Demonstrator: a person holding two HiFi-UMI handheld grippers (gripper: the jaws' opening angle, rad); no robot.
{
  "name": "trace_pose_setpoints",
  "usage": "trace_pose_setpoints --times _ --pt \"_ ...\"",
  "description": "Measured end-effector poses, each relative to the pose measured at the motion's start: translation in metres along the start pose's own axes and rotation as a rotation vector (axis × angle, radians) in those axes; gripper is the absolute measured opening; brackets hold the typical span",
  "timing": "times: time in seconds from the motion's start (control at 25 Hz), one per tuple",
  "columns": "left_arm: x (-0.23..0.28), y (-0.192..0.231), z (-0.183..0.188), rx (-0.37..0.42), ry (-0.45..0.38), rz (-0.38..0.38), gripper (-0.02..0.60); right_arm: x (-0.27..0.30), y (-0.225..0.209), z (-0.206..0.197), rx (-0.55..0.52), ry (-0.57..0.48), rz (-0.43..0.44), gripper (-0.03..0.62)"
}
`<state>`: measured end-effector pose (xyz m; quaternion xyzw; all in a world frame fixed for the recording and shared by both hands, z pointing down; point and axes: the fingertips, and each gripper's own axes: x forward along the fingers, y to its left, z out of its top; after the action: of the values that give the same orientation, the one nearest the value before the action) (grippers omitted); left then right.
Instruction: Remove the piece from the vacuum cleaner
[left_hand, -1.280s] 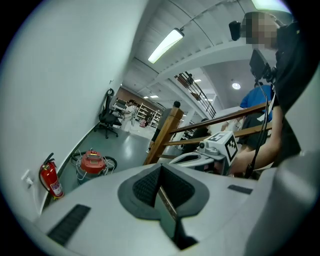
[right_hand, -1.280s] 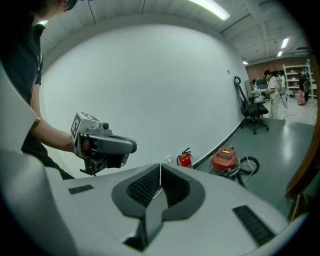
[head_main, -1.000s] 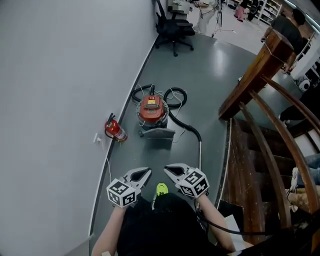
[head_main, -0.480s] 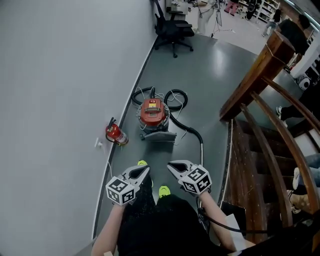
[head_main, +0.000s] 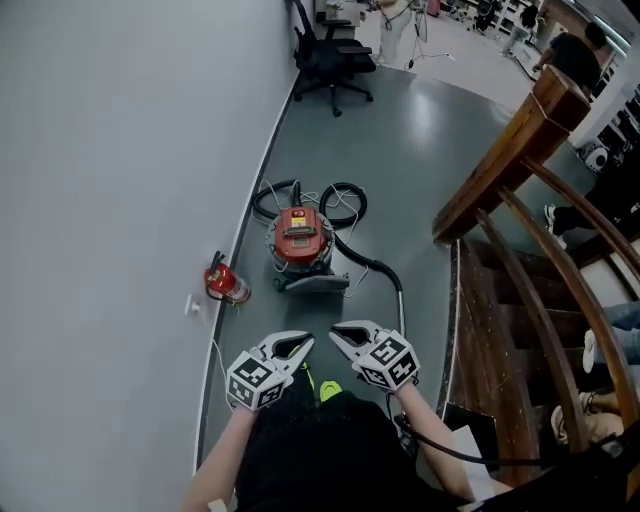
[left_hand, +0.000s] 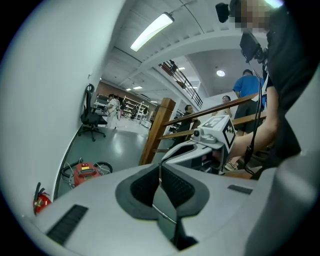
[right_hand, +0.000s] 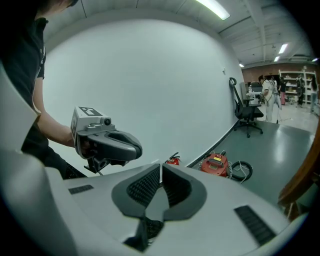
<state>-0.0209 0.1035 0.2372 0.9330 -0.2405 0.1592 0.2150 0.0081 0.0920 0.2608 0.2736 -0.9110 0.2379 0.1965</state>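
A red canister vacuum cleaner (head_main: 300, 236) stands on the grey floor ahead of me, its black hose (head_main: 372, 264) looping behind it and running to a metal wand (head_main: 402, 310). A flat grey floor head (head_main: 312, 284) lies in front of it. The vacuum cleaner (left_hand: 84, 172) also shows small in the left gripper view and again, as the vacuum cleaner (right_hand: 216, 163), in the right gripper view. My left gripper (head_main: 305, 341) and right gripper (head_main: 336, 331) are held side by side well short of it, both shut and empty.
A red fire extinguisher (head_main: 224, 284) stands by the white wall (head_main: 120, 200) on the left. A wooden stair railing (head_main: 520, 220) runs along the right. A black office chair (head_main: 328, 55) is far ahead. People stand in the distance.
I have stepped forward; the vacuum cleaner sits slightly nearer and lower-left in the head view. Both grippers shifted a little and stayed shut.
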Motion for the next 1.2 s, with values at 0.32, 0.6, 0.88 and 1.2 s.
trace_pose_setpoints --times 0.32,0.6,0.88,1.2 --pt "0.015 0.032 0.012 -0.002 0.029 -0.071 0.008 0.029 -0.016 0.018 0.033 0.018 -0.016 0.018" --pt "0.025 0.057 0.023 -0.004 0.044 -0.11 0.008 0.043 -0.038 0.033 0.057 0.019 -0.046 0.018" --pt "0.031 0.075 0.029 0.007 0.06 -0.144 0.009 0.06 -0.052 0.044 0.066 0.03 -0.071 0.018" --pt "0.035 0.107 0.024 -0.009 0.071 -0.144 0.04 0.084 -0.067 0.046 0.077 0.053 -0.086 0.018"
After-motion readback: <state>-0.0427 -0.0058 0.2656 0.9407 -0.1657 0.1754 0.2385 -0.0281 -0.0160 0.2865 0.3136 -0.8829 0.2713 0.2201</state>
